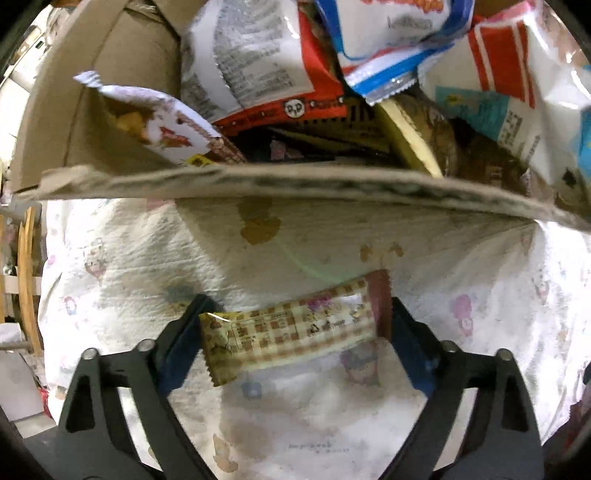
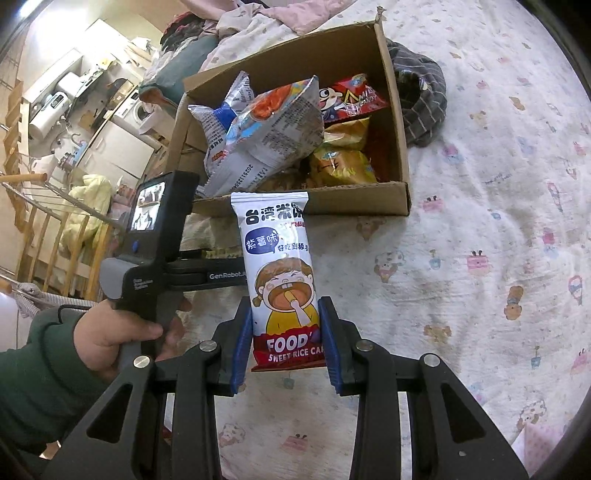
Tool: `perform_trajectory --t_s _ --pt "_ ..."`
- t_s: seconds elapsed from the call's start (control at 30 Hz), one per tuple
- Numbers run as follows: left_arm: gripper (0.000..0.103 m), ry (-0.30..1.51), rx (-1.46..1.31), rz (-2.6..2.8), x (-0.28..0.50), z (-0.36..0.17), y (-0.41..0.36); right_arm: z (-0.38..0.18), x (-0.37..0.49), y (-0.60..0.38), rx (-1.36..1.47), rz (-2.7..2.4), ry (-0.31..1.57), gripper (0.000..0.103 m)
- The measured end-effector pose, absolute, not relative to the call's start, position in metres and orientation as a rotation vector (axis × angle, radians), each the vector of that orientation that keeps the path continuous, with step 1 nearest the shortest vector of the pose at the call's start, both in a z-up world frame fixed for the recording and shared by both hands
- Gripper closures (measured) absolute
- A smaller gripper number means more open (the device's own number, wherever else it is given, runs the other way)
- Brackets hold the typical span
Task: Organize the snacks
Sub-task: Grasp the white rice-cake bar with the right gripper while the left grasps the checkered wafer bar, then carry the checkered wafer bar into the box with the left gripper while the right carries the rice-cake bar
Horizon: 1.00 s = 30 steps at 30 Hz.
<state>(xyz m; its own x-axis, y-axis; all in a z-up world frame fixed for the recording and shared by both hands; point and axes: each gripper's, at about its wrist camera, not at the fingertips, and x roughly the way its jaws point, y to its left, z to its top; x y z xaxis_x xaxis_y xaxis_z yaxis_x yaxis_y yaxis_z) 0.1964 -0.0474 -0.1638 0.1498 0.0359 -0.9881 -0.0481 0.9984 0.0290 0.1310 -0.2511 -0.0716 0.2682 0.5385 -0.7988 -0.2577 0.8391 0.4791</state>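
A cardboard box [image 2: 400, 201] full of snack packets sits on a white printed bedsheet [image 2: 480, 258]. In the left wrist view its near wall [image 1: 295, 186] is just ahead. My left gripper [image 1: 295, 325] is shut on a checkered beige snack bar [image 1: 291, 328], held crosswise above the sheet, just short of the box. My right gripper [image 2: 286, 332] is shut on a white sweet rice cake packet [image 2: 280, 273], upright, its top reaching the box's near wall. The left gripper's body [image 2: 159, 236] and the hand holding it show left of the packet.
A grey striped cloth [image 2: 421, 103] lies right of the box. Bedding and clothes [image 2: 236, 22] pile behind it. A wooden railing [image 2: 44, 229] and room furniture lie far left. In the box, a large silver bag [image 2: 269, 129] stands above the rim.
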Motion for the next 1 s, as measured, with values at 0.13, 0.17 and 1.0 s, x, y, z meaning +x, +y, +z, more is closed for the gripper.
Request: perform_trajectory --t_s 0.13,0.17,1.0 --pt "0.03 1.411 0.009 0.047 0.19 -0.153 -0.05 -0.072 0.134 -0.249 0.272 0.541 1.192 0.067" --pt "0.03 1.41 0.011 0.04 0.188 -0.151 -0.05 -0.071 0.134 -0.248 0.271 0.539 1.192 0.067" --pt "0.03 1.296 -0.109 0.08 0.1 -0.079 0.028 -0.051 0.136 -0.22 0.242 0.614 1.116 0.067"
